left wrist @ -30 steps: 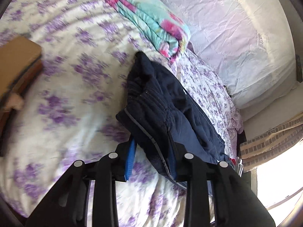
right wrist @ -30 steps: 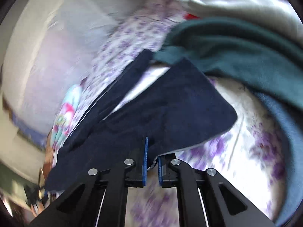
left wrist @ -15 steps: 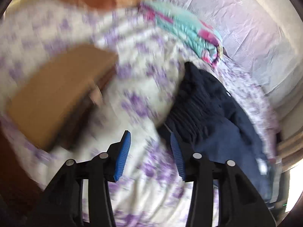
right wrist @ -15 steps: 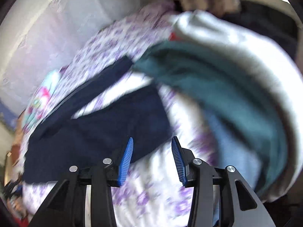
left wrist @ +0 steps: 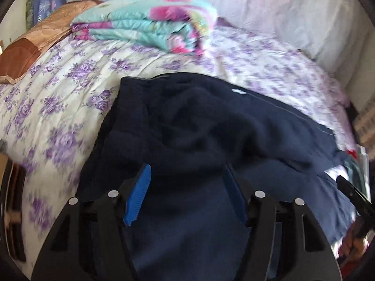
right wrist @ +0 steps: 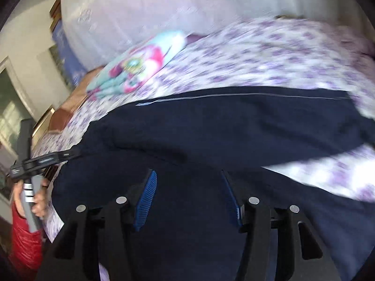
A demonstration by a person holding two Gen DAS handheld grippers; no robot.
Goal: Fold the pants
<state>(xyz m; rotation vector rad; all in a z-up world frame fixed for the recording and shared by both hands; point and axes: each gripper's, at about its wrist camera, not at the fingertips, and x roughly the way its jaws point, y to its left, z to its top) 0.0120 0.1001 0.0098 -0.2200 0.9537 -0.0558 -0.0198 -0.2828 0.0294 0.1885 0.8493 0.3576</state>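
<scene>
The dark navy fabric pants point(left wrist: 211, 121) are lying folded over themselves on the bed with the purple-flowered white sheet point(left wrist: 70, 89), a thin pale seam line running along their far edge. The left claw point(left wrist: 186, 187) is hovering over them, its jaws having just been opening, nothing gripped. The right claw point(right wrist: 188, 195) is doing likewise, released and empty. A folded turquoise-and-pink quilt point(left wrist: 150, 23) is resting well beyond the pants.

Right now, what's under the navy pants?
The navy pants lie on the purple-flowered bedsheet, which shows all around them. A fold of the pants lies over their own lower layer. Whatever is directly beneath the fabric is covered. The folded turquoise blanket sits apart, behind them.
</scene>
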